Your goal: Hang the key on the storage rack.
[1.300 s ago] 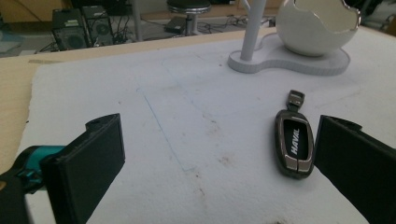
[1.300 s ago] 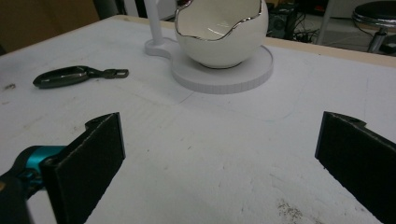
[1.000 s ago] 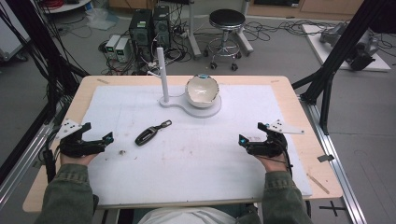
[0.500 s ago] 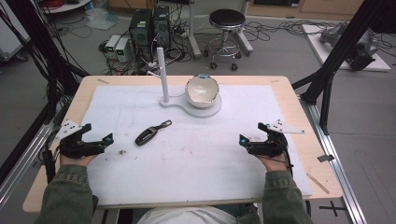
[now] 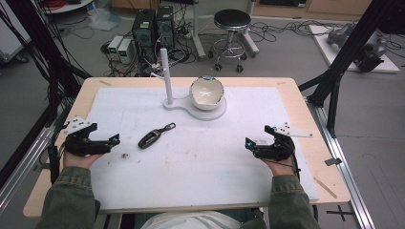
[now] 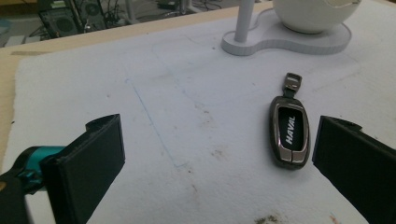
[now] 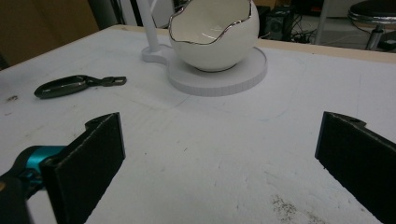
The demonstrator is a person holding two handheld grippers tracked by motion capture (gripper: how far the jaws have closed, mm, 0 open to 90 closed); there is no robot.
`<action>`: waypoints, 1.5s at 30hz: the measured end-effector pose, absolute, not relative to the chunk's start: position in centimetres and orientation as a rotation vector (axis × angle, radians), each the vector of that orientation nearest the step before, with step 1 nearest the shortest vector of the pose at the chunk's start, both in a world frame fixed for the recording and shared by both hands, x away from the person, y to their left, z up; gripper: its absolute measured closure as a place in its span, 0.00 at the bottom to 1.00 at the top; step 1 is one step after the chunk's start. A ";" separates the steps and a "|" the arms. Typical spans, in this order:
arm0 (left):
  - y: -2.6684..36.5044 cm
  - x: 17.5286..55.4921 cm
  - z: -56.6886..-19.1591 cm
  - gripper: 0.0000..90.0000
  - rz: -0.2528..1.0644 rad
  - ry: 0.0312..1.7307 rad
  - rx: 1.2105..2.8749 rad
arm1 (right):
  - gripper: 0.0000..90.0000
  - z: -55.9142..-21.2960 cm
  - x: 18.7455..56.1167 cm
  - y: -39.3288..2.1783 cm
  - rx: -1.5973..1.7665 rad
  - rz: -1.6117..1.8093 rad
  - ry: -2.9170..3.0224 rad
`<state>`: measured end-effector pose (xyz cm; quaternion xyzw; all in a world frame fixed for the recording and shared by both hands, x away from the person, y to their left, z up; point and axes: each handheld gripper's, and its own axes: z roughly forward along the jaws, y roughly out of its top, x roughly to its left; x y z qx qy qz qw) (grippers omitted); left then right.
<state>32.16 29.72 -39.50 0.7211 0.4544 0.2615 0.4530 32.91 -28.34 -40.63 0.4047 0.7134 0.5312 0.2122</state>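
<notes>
Left gripper (image 5: 113, 140) resting on the white mat (image 5: 200, 162), jaws spread and holding nothing, right gripper (image 5: 248, 143) likewise spread at the far side, dark key fob (image 5: 152, 137) lying flat near the left gripper, eggshell-shaped bowl (image 5: 207, 92) sitting on a white stand (image 5: 191, 106), possibly ceramic.

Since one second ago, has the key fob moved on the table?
No. The key fob lies at the same spot left of the white stand.
</notes>
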 end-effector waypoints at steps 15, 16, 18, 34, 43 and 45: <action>27.8 33.7 -38.6 0.03 0.604 1.084 1.911 | 0.00 -40.7 33.0 -28.2 1.123 1.472 1.996; 27.4 34.0 -38.4 0.03 0.595 1.073 1.940 | 0.00 -40.7 33.0 -28.2 1.121 1.471 1.997; 27.1 34.2 -38.3 0.03 0.595 1.071 1.948 | 0.00 -40.7 33.0 -28.2 1.121 1.471 1.998; 24.4 36.9 -37.2 0.03 0.534 1.023 2.143 | 0.00 -40.7 33.0 -28.2 1.114 1.475 2.002; 23.8 37.9 -37.5 0.03 0.484 1.034 2.198 | 0.00 -40.7 33.0 -28.2 1.115 1.476 2.007; 23.5 38.1 -37.3 0.03 0.479 1.029 2.221 | 0.01 -40.8 33.1 -28.2 1.116 1.473 2.007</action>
